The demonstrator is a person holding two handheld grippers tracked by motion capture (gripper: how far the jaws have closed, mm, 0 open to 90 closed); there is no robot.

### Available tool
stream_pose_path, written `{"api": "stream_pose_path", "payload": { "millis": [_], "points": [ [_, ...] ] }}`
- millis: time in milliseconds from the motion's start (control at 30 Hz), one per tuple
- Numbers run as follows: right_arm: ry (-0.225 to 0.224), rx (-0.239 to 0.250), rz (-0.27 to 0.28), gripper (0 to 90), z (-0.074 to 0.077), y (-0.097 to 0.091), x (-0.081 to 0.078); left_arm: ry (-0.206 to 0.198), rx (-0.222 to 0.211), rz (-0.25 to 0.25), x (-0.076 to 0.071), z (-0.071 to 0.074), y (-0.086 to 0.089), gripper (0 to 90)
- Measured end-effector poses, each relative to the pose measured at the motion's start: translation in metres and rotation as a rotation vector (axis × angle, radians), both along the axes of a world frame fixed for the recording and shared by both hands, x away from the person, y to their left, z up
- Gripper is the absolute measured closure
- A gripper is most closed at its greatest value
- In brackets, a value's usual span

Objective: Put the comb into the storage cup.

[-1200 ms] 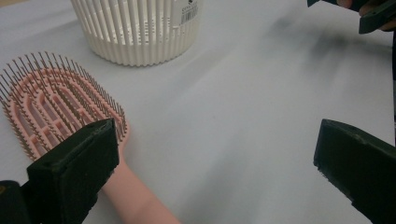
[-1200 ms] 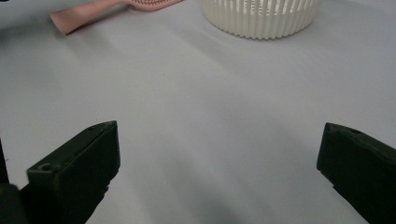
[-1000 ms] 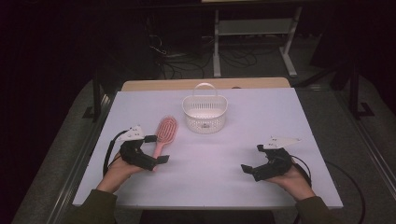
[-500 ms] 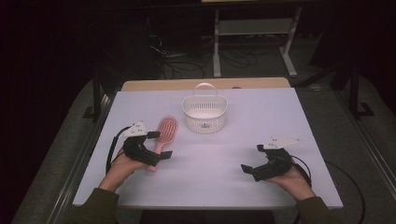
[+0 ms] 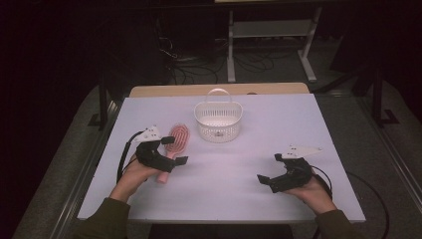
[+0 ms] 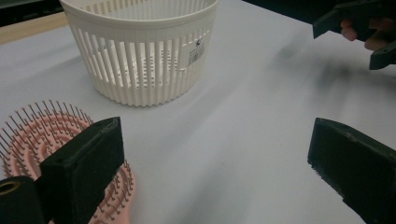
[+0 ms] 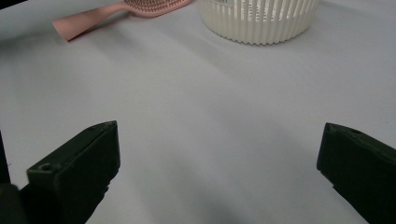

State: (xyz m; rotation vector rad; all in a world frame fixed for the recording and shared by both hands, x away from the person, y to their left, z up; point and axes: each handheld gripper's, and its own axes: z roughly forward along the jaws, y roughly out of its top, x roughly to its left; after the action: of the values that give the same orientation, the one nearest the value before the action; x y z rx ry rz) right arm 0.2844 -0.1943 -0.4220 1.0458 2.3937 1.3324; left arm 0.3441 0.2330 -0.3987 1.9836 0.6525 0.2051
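A pink hairbrush (image 5: 175,138) lies bristles up on the white table, left of centre, its handle pointing toward the person. My left gripper (image 5: 173,151) hovers over the handle, open. In the left gripper view the brush head (image 6: 28,140) sits beside and partly under the left jaw, and bare table lies between the jaws of the left gripper (image 6: 217,163). A white slatted basket (image 5: 218,122) with a handle stands at the back centre. My right gripper (image 5: 268,168) rests open at the front right, its jaws of the right gripper (image 7: 217,172) around nothing.
The table (image 5: 298,114) has a wooden strip along its far edge. The basket (image 6: 140,56) looks empty from the left gripper view. Dark floor, cables and a metal stand lie beyond the table. From the right gripper view the brush (image 7: 126,11) and basket (image 7: 259,21) sit far off.
My left gripper has moved right and slightly forward, from beside the brush handle to over it. The right gripper and the brush have stayed put.
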Motion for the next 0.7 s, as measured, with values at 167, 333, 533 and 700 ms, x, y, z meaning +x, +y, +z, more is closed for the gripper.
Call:
{"api": "stream_pose_path", "payload": {
  "millis": [167,333,533,700],
  "points": [
    [-0.001,-0.001,0.003,0.0,-0.0001,0.0005,-0.0001,0.001,0.012,0.004,0.0027,-0.0021,-0.0019,6.2],
    [0.003,-0.002,0.003,0.0,-0.0003,0.0004,0.0002,0.012,0.031,0.007,0.0038,-0.0042,-0.0019,12.5],
    [0.005,0.000,0.005,0.0,-0.0004,0.0005,0.0001,0.032,0.062,0.026,0.0053,-0.0080,-0.0027,19.8],
    [0.005,-0.006,0.011,0.0,-0.0008,0.0008,0.0002,0.047,0.072,0.037,0.0062,-0.0096,-0.0018,26.9]
  ]
}}
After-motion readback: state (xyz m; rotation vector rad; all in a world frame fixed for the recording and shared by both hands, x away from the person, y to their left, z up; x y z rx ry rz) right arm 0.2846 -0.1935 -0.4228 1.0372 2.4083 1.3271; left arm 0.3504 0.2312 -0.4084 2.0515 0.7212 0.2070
